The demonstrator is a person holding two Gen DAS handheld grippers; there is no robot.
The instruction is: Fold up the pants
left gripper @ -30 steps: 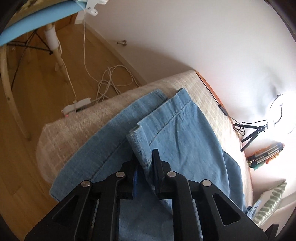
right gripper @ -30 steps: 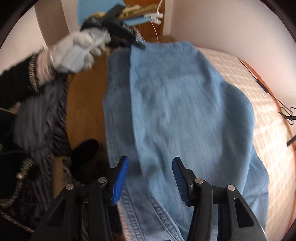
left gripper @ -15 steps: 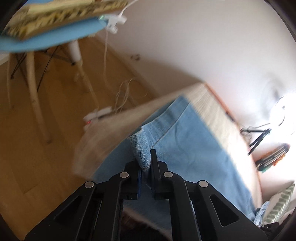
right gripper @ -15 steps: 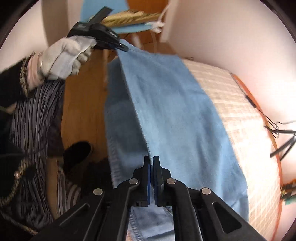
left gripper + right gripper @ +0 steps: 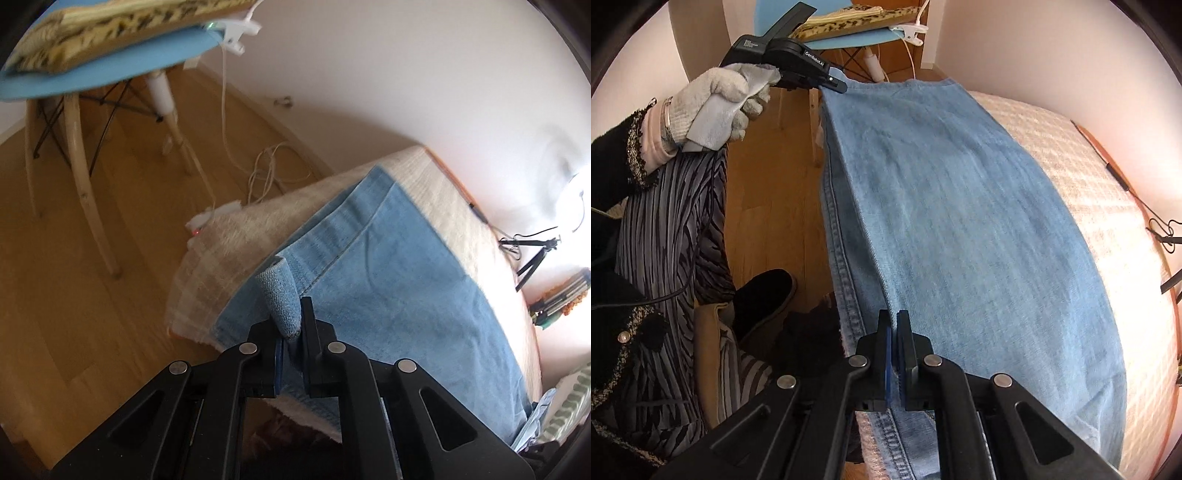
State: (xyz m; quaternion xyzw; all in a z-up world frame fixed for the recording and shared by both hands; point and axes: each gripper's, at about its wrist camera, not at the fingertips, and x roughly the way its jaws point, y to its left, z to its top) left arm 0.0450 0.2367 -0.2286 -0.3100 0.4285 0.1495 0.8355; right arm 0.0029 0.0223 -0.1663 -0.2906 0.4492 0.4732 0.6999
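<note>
— Pants (image 5: 967,229), where are they found?

— Light blue denim is seen spread along a bed (image 5: 1082,192) covered by a pale checked blanket, with one leg laid over the other and the near long edge lifted off the cover. The lower layer is left hanging at the bed's side, its stitched seam exposed.

— How is the left gripper (image 5: 290,332) set?

— Its jaws are pressed together on a rolled corner of the hem, which is pushed up between the fingers as a small curl of cloth. In the right wrist view the same tool is seen at the far end of the garment, gripped by a gloved hand (image 5: 720,99), with the fabric pinched at its tip.

— And the right gripper (image 5: 893,332)?

— It is clamped tight on the near fold edge of the pants; a thin line of denim is caught between the blue pads.

— What else is shown?

— A blue chair (image 5: 92,66) with a patterned cushion is seen on the wooden floor (image 5: 74,258), and white cables (image 5: 266,173) are coiled beside the bed. A tripod (image 5: 535,254) is seen by the wall.
</note>
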